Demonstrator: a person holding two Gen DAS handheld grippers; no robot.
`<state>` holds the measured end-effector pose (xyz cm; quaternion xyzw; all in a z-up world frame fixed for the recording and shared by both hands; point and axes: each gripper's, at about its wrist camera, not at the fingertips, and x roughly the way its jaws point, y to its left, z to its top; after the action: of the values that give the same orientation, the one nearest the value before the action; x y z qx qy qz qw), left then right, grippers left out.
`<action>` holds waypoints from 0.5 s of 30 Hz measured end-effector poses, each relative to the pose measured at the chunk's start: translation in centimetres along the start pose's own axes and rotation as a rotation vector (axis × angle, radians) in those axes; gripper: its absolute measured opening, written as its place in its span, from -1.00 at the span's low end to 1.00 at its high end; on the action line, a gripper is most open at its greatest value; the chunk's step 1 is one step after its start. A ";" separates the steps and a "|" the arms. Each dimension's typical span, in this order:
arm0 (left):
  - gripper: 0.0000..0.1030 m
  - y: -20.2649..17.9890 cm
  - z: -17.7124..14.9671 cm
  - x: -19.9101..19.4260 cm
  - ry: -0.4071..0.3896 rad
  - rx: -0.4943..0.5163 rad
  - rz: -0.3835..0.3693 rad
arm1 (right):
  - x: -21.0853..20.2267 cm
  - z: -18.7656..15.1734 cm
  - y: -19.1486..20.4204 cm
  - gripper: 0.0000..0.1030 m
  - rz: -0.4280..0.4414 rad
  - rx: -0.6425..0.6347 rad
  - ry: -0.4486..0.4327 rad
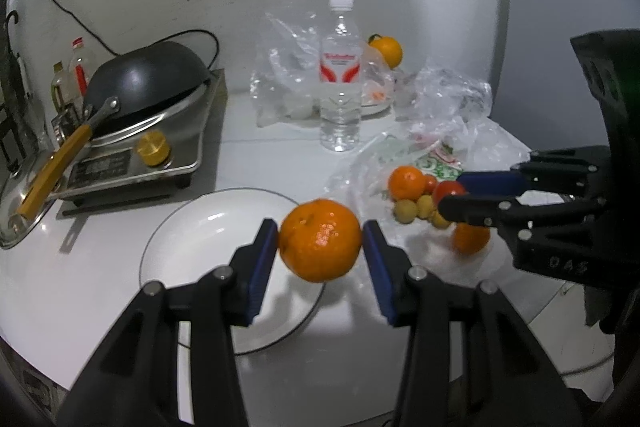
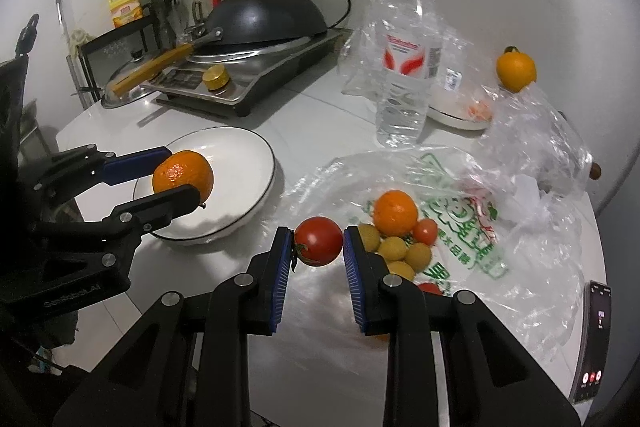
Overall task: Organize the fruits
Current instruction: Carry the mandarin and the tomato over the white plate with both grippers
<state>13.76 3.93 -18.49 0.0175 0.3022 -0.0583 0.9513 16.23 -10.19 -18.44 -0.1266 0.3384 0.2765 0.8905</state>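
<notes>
orange fruit fills the left gripper (image 1: 320, 241): its blue pads press both sides of a mandarin (image 1: 320, 239), held in the air above the near rim of the white plate (image 1: 192, 239). both grippers tilt down toward the table. the right gripper (image 2: 319, 242) is clamped on a red tomato (image 2: 319, 241), lifted just beside the pile of fruit (image 2: 400, 235) on the printed plastic bag (image 2: 460, 219).

in the left wrist view the right gripper comes in side-on from the right, and its fingers cover part of the pile; the tomato shows only as a red patch between them. an orange fruit lies partly behind that gripper. the hands themselves are out of frame in both views.

only the right wrist view shows a phone (image 2: 594, 339) at the table's right edge, its screen lit, and a yellow detergent bottle (image 2: 126, 5) on a rack. both views show the water bottle (image 1: 340, 75), the upturned wok (image 1: 148, 83) on the cooker and a lone orange (image 2: 516, 69) at the back.
</notes>
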 end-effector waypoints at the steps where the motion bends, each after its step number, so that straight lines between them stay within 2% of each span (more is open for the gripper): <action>1: -0.12 0.2 -0.1 0.0 -0.001 -0.004 0.003 | 0.1 0.2 0.2 -0.45 0.000 -0.004 0.000; 15: -0.12 4.9 -0.8 -0.1 -0.003 -0.036 0.051 | 2.6 2.7 3.4 -0.45 0.033 -0.027 -0.014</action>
<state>13.81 8.88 -19.03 0.0081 0.3014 -0.0283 0.9531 17.29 -5.23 -18.29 -0.1312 0.3303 0.2967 0.8864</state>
